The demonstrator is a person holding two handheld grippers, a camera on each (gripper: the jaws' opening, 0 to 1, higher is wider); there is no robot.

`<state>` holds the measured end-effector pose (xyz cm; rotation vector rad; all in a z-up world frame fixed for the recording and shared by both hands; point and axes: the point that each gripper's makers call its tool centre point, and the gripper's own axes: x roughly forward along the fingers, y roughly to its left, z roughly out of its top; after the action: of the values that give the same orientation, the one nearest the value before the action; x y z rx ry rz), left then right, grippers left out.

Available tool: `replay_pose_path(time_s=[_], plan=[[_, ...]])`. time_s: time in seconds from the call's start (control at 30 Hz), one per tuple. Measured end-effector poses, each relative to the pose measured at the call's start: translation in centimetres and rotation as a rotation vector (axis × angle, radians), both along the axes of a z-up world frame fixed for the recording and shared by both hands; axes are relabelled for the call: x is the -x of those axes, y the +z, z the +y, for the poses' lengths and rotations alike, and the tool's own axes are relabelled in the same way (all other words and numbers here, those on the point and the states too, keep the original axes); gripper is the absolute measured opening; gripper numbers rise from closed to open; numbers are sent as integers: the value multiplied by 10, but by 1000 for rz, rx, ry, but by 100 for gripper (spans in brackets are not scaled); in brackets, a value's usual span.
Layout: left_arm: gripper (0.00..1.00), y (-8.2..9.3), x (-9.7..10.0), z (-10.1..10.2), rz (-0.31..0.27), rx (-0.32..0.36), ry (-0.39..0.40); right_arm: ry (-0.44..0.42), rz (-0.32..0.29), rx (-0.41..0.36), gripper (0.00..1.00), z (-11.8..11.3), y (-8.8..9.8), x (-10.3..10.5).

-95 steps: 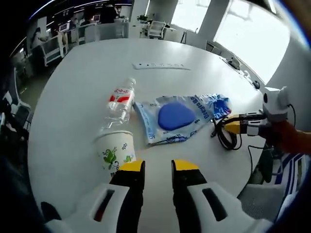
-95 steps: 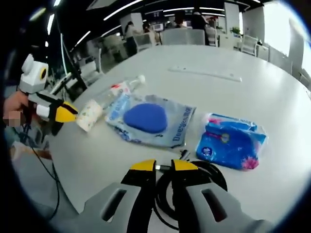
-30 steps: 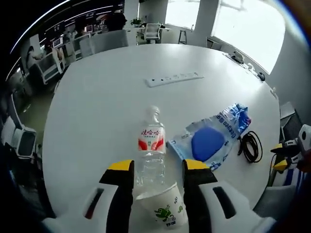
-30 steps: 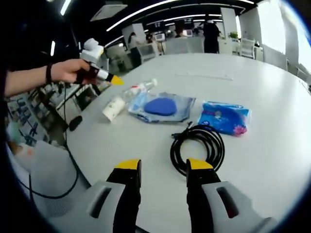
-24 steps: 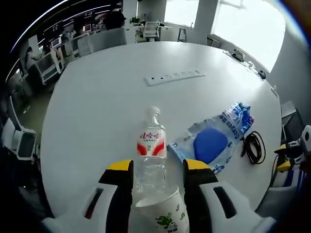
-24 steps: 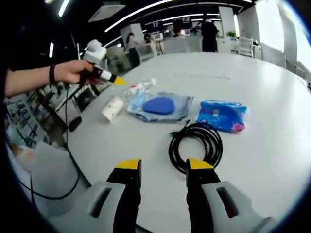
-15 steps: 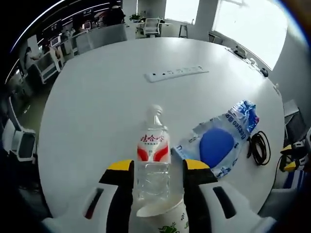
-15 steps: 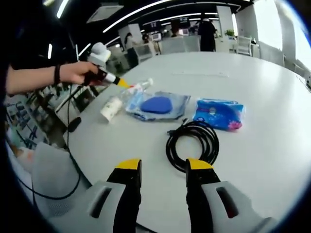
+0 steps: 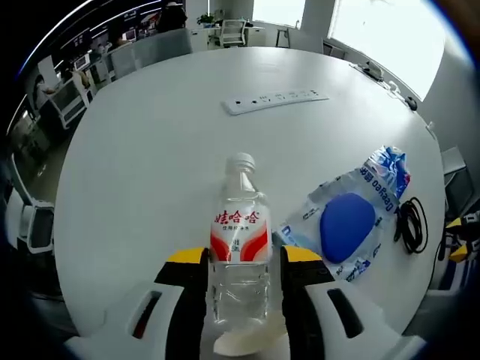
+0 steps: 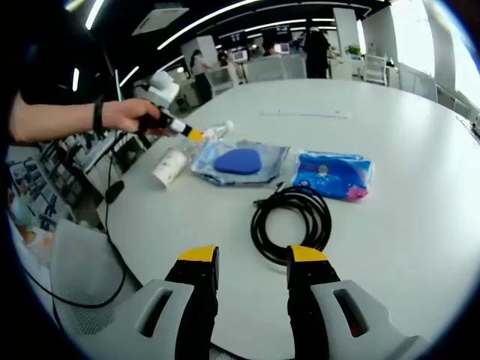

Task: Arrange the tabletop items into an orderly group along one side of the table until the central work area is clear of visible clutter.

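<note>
— Starting at the near left: where does the left gripper (image 9: 238,259) stand?

— Its jaws are spread on either side of the clear plastic water bottle with a red label (image 9: 240,247), lying beside the white paper cup (image 10: 168,166). I judge the bottle light, slick and crushable, so take it mid-body.

— And further right?

— Clear plastic bag holding a blue pad (image 9: 344,224), blue tissue pack (image 10: 328,172) and coiled black cable (image 10: 291,220) lie along the round white table (image 9: 150,150); the cable looks floppy. The right gripper (image 10: 253,259) hovers near it, jaws apart, empty.

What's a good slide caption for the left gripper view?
Left gripper straddles a lying water bottle on the white table, beside a blue-pad bag.
</note>
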<state>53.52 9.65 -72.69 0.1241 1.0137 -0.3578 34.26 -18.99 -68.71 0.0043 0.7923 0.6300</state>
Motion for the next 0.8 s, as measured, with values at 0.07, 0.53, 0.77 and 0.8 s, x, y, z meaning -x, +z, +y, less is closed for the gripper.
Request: replay_pose_path(time_s=[0.07, 0.53, 0.77, 0.8], plan=[[35, -4, 0, 2, 8, -11, -3, 2, 3, 2, 34, 0, -1, 1], [35, -7, 4, 9, 3, -3, -2, 17, 13, -1, 34, 6, -7, 2], [34, -8, 13, 23, 10, -30, 2, 28, 19, -5, 34, 12, -10, 4], [35, -8, 15, 25, 10, -31, 5, 31, 21, -6, 34, 12, -10, 5]])
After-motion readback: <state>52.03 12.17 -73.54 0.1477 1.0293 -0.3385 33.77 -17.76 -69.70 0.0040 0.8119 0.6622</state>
